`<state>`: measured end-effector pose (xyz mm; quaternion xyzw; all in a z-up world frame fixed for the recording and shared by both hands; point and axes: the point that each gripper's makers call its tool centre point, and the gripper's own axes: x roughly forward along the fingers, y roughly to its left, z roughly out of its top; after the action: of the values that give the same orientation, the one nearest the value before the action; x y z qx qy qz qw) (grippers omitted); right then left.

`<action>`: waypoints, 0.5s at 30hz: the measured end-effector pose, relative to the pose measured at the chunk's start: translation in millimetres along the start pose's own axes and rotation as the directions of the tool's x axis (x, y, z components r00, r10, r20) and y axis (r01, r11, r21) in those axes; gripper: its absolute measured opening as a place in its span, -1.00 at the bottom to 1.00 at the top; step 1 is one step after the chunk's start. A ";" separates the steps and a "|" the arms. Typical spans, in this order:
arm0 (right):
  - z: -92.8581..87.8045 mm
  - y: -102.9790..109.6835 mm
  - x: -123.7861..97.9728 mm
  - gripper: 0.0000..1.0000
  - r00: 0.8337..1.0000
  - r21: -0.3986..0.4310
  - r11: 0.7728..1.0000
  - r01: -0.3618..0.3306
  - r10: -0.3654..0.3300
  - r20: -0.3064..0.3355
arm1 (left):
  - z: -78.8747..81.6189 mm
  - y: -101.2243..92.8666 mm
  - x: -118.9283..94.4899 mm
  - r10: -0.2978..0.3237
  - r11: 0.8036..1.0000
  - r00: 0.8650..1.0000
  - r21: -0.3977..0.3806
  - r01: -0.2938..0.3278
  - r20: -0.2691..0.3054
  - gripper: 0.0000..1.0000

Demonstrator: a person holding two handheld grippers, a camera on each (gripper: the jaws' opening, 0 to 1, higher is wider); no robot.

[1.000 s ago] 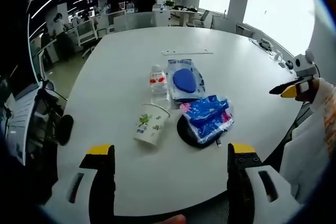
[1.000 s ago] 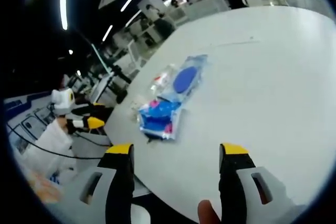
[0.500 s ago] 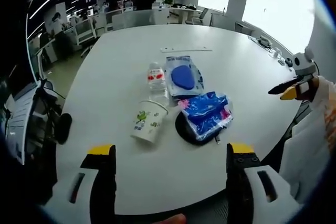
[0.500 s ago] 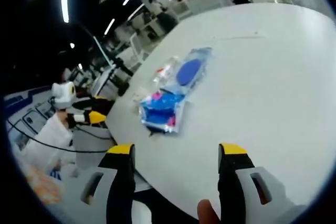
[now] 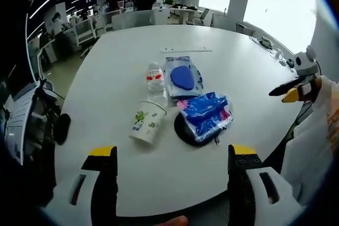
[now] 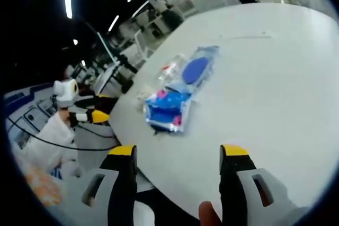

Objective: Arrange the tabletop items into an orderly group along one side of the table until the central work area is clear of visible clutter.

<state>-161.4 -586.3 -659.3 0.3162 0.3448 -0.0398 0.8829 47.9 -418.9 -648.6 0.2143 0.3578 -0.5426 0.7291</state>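
**Both grippers wide and empty, items clustered ahead of them**

The left gripper [image 5: 172,157] hangs over the near edge of the white round counter [image 5: 116,78] with its yellow-tipped fingers [image 5: 100,152] spread wide, holding nothing and touching nothing. Ahead of those fingers, well apart from them, sits the clutter. A paper cup [image 5: 146,124] printed with green leaves lies tipped on its side, nearest the left finger. Just beyond it stands a small water bottle [image 5: 155,78] with a red label. Beside the bottle, toward the right finger's side, lies a clear packet with a blue oval [image 5: 184,77]. Nearer, a crinkled blue and pink bag [image 5: 207,115] rests on top of a black round disc [image 5: 184,130]. Farther off lies a thin white strip [image 5: 185,50].

The right gripper [image 6: 177,154] is likewise wide open and empty, poised above the counter's edge. Beyond its left finger, the blue and pink bag [image 6: 165,110] and the packet with the blue oval [image 6: 194,70] lie in a line running away. The left gripper [image 6: 90,116] comes into the right gripper view at the left, held by a white-sleeved arm [image 6: 45,141].
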 end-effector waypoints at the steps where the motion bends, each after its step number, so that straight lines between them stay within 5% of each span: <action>1: -0.1 0.0 -0.1 0.22 1.000 0.001 1.000 0.002 -0.002 0.000 | 0.2 0.0 0.1 0.000 1.000 1.000 -0.001 0.000 0.001 0.76; 15: 2.8 -6.0 -1.1 0.17 0.999 0.006 1.000 0.028 -0.028 0.026 | 2.2 -4.1 2.5 -0.009 1.000 1.000 0.002 0.008 0.024 0.59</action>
<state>-162.4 -592.9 -660.2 0.3132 0.3376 -0.0572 0.8858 45.0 -423.3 -648.7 0.2070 0.3495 -0.5485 0.7308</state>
